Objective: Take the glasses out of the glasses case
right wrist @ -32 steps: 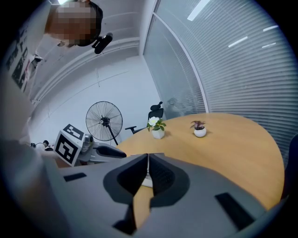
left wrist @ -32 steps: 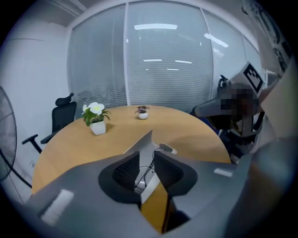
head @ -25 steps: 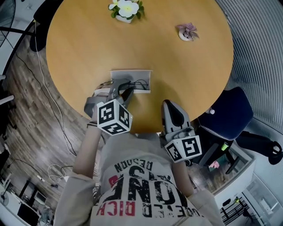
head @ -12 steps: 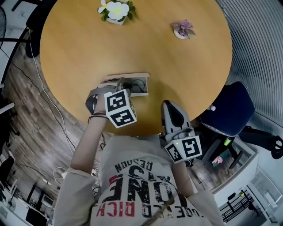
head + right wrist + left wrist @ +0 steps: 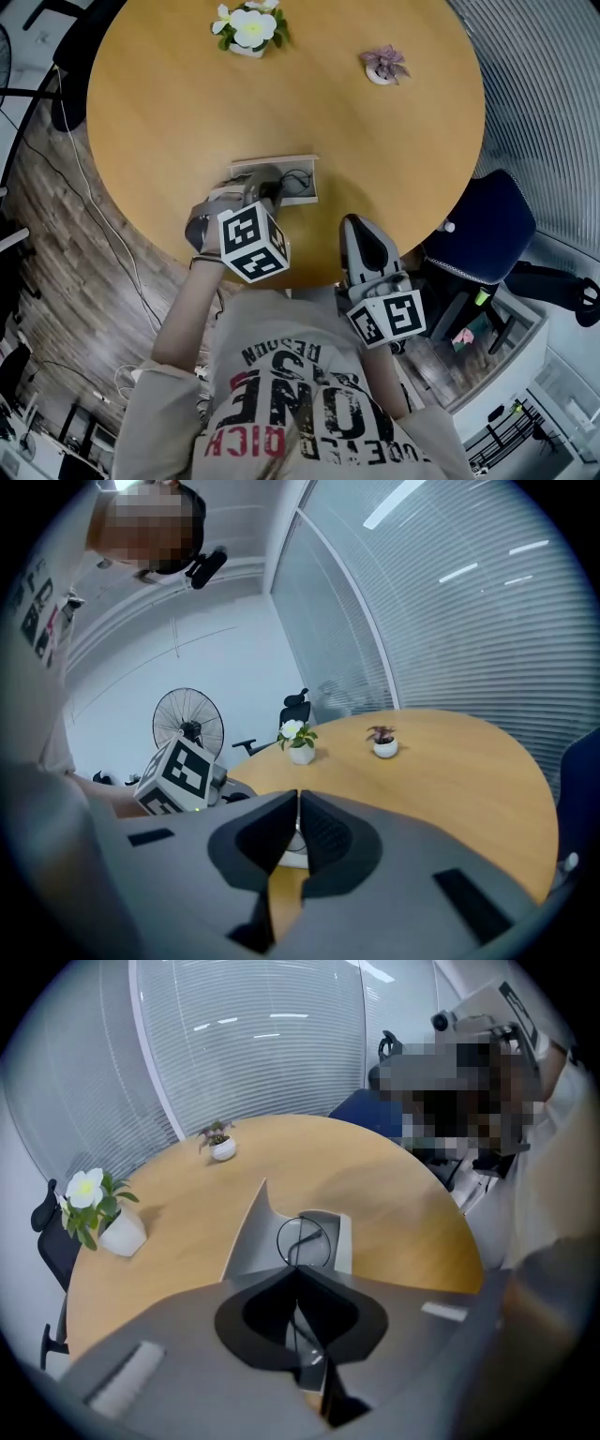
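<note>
Reaching steeply down into the open case [image 5: 302, 193] near the desk's [image 5: 281, 94] front edge, we have the left gripper [image 5: 298, 1277] closing to a pinch on the thin wire frame of the glasses [image 5: 305, 1239], which lie inside the case. Taking the frame, we judge, spares the lenses and gives a firm hold for lifting them out. Further right, the right gripper [image 5: 297, 803] is clenched on nothing and hangs by the desk's edge, apart from the case, likely to leave the lift unobstructed.
</note>
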{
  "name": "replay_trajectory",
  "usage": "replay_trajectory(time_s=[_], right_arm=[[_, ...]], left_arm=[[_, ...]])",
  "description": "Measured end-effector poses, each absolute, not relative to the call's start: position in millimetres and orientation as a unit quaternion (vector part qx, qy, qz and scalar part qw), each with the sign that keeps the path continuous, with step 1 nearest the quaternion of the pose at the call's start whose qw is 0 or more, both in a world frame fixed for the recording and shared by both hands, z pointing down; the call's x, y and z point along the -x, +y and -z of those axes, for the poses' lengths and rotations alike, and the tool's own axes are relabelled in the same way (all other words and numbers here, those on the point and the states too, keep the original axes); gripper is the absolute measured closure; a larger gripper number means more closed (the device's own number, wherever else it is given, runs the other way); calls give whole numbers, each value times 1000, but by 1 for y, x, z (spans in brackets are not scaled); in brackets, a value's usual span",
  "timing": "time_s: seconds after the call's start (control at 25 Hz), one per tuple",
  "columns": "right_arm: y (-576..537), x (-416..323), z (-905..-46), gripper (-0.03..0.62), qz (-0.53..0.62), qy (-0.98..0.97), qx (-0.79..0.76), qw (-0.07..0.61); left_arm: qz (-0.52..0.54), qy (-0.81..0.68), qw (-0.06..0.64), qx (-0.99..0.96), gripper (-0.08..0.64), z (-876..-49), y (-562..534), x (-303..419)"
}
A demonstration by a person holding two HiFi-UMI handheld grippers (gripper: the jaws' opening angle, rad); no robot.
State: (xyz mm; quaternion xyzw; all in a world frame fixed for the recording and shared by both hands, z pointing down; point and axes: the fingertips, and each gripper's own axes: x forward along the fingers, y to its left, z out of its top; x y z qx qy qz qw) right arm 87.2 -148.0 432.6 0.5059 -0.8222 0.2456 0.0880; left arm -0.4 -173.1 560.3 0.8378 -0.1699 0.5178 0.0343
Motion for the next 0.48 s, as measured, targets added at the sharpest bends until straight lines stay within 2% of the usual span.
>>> replay_trajectory(time_s=[0.48], right_arm=[[-132,-76,-408,571,-216,-825,-517,66]], left_arm=[[-477,-203,9,-855,545,-502,-159,10]])
